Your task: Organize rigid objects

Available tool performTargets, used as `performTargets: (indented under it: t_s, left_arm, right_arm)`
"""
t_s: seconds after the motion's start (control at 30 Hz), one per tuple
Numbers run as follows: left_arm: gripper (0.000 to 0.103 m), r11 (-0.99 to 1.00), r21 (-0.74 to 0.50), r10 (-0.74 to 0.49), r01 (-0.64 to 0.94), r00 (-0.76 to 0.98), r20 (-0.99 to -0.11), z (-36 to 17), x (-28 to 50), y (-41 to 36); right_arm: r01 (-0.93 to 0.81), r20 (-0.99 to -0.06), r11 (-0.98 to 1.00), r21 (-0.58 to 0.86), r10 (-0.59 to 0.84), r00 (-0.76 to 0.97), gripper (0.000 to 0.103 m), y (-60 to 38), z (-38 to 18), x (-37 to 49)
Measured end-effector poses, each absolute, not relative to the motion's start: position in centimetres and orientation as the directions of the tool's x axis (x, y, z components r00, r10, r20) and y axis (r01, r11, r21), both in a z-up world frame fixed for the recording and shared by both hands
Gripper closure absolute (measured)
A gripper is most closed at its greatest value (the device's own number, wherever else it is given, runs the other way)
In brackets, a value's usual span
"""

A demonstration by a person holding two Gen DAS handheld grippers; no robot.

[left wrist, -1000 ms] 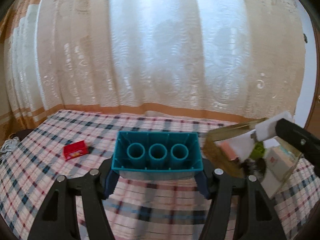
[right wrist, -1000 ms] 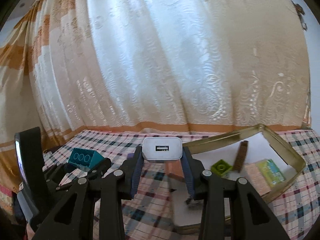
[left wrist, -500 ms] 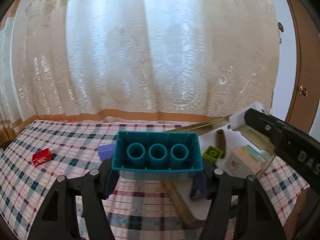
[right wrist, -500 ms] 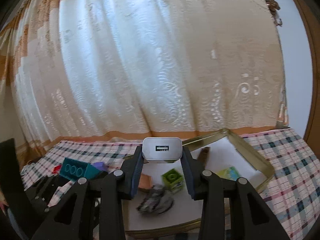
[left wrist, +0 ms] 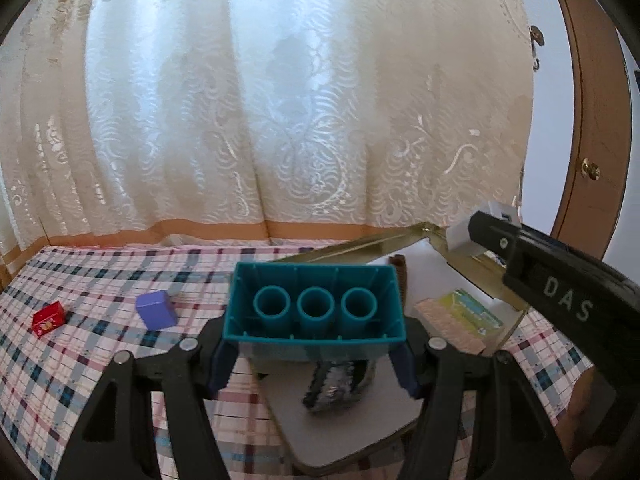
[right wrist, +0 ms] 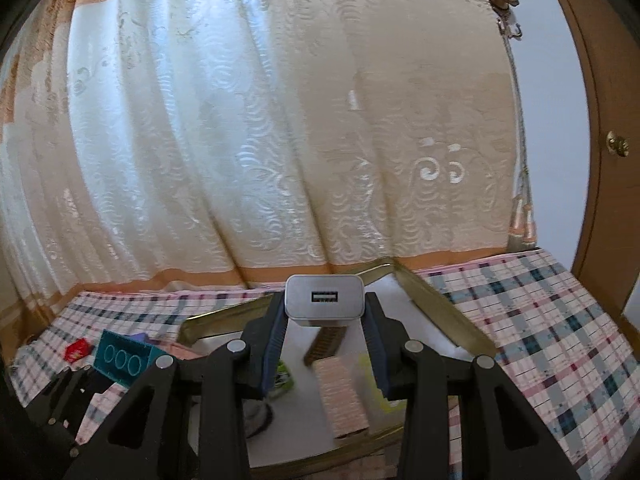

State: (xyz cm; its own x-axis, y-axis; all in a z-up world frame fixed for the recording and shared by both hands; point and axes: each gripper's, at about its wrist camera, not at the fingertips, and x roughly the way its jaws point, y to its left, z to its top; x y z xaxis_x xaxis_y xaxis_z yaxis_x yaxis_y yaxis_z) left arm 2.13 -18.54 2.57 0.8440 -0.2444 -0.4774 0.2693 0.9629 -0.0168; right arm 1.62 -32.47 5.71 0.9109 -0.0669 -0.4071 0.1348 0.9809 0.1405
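My left gripper point(left wrist: 314, 354) is shut on a large teal building block point(left wrist: 314, 308), hollow underside with three tubes facing the camera, held above the near corner of a gold-rimmed white tray point(left wrist: 360, 246). My right gripper point(right wrist: 325, 334) is shut on a white USB charger point(right wrist: 324, 300), held over the same tray point(right wrist: 436, 300). In the left wrist view the right gripper point(left wrist: 476, 234) with the charger point(left wrist: 460, 238) hangs over the tray's far right rim. In the right wrist view the teal block point(right wrist: 122, 358) shows at the lower left.
The tray holds a brown bar point(right wrist: 326, 342), a pink ribbed block point(right wrist: 340, 396), a green-yellow card point(left wrist: 470, 312), a dark crumpled thing point(left wrist: 334, 384) and a green brick point(right wrist: 283, 376). A purple cube point(left wrist: 155, 310) and a red box point(left wrist: 48, 318) lie on the checked cloth. Curtains hang behind; a wooden door point(left wrist: 584, 120) at right.
Both grippers have swung to the right with their loads, from the cloth to over the tray. The purple cube has come into the left wrist view. Neither grip has altered.
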Motion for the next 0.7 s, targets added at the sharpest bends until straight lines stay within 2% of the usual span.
performTargets:
  t_s: [0.33, 0.7]
  left_arm:
    - [0.039, 0.950, -0.019, -0.276, 0.311, 0.811, -0.516, 1.1, 3.1, -21.3]
    - [0.039, 0.950, -0.038, -0.273, 0.309, 0.767, -0.581, -0.9, 4.9, -22.3]
  right_arm:
    - [0.236, -0.455, 0.967, 0.099, -0.167, 0.874, 0.062, -34.3, 4.3, 3.5]
    - [0.270, -0.539, 0.961, 0.058, -0.198, 0.819, 0.062, -34.7, 2.0, 6.1]
